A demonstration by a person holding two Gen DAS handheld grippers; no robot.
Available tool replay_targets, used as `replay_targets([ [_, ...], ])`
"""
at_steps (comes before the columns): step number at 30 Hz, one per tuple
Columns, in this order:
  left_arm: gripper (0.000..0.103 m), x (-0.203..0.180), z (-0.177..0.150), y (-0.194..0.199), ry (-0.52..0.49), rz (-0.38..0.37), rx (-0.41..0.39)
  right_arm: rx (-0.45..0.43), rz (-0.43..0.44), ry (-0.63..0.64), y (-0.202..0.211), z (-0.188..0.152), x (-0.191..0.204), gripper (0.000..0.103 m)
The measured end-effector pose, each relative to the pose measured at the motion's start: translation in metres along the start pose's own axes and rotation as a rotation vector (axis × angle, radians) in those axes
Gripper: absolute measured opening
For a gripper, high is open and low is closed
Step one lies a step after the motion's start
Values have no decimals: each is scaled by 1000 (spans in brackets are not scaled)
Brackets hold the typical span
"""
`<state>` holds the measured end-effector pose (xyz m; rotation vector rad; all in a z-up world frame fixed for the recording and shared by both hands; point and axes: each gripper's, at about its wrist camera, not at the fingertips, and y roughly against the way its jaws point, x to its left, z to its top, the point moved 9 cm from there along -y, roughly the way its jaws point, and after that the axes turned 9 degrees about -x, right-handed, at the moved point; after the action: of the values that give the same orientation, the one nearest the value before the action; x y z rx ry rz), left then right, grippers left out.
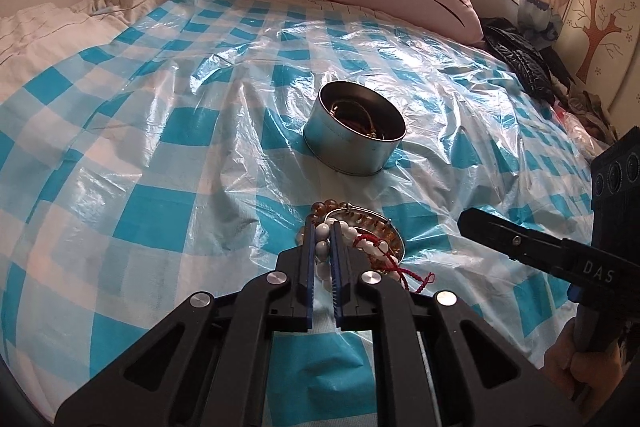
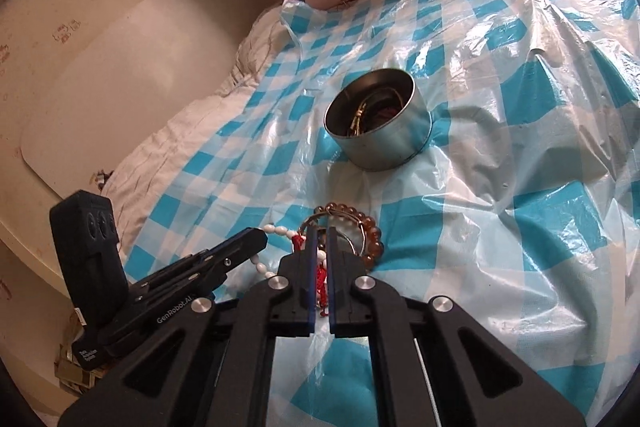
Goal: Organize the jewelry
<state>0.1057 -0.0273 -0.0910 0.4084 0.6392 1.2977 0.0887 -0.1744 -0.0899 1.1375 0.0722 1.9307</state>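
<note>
Jewelry (image 2: 370, 117) in round tin (image 1: 352, 147), perhaps bangles, cords

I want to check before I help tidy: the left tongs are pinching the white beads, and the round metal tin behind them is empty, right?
Not quite. The left tongs do pinch the white beads, but the round metal tin behind them is not empty: both wrist views show jewelry already lying inside it, most clearly the right wrist view.
</note>
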Motion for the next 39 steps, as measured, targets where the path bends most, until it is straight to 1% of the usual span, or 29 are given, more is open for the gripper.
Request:
replay_targets([
  [2, 7, 0, 0, 0, 2, -4, 3, 4, -10, -14, -1, 1, -3, 5],
  [4, 7, 0, 0, -1, 1, -6, 4, 49, -50, 0, -9, -6, -5, 5],
  [5, 7, 0, 0, -1, 1, -4, 4, 85, -66, 16, -15, -11, -4, 10],
  [6, 7, 0, 0, -1, 1, -4, 5, 117, -78, 37, -20, -16, -3, 40],
  [7, 7, -1, 0, -1, 0, -5, 6, 141, -89, 67, -24, -21, 0, 58],
  [8, 7, -1, 0, -2, -1, -6, 6, 162, -91, 96, -27, -25, 3, 70],
  [11, 7, -2, -1, -2, -4, -10, 6, 223, -131, 139, -39, -37, 3, 70],
  [13, 7, -3, -1, -2, -9, -10, 6, 246, -131, 142, -44, -42, 3, 70],
  [14, 7, -3, -1, -3, -10, -10, 6, 253, -109, 145, -45, -44, 6, 63],
  [15, 7, -3, -1, -3, -10, -9, 6, 255, -97, 152, -45, -45, 8, 37],
  [16, 7, -3, -1, -3, -8, -9, 7, 247, -92, 160, -44, -45, 10, 27],
  [17, 7, -3, -1, -2, -6, -8, 6, 235, -61, 157, -41, -43, 15, 10],
  [19, 7, -2, -1, -2, -1, -8, 6, 192, -4, 147, -32, -37, 24, 7],
  [21, 7, -1, 0, -2, 2, -7, 6, 135, 37, 117, -21, -27, 27, 6],
  [24, 7, -1, 0, -2, 2, -8, 5, 19, 142, 44, 3, -8, 31, 6],
  [27, 7, -1, -1, -2, 1, -8, 5, -51, 193, -17, 18, 4, 27, 6],
  [28, 7, -1, -1, -2, 1, -8, 6, -56, 203, -30, 19, 6, 27, 6],
  [29, 7, -1, -1, -2, 1, -7, 7, -52, 190, -37, 18, 6, 24, 6],
  [31, 7, 0, -1, -2, 4, -6, 6, -6, 105, -30, 7, 1, 17, 6],
  [32, 7, 0, 0, -2, 7, -7, 6, 34, 51, -12, -1, -4, 14, 15],
  [33, 7, 0, 0, -2, 9, -7, 6, 74, 8, 18, -8, -10, 13, 51],
  [34, 7, 0, 0, -2, 10, -7, 7, 104, -20, 60, -14, -16, 15, 68],
  [35, 7, 0, 0, -2, 9, -8, 6, 133, -27, 102, -19, -22, 19, 74],
  [37, 7, 0, 0, -2, 8, -9, 7, 192, -69, 175, -32, -34, 24, 74],
  [38, 7, 2, 0, -1, 10, -3, 6, 217, -94, 188, -38, -39, 20, 73],
  [39, 7, 3, 1, -2, 22, -10, 8, 234, -101, 184, -41, -43, 17, 72],
])
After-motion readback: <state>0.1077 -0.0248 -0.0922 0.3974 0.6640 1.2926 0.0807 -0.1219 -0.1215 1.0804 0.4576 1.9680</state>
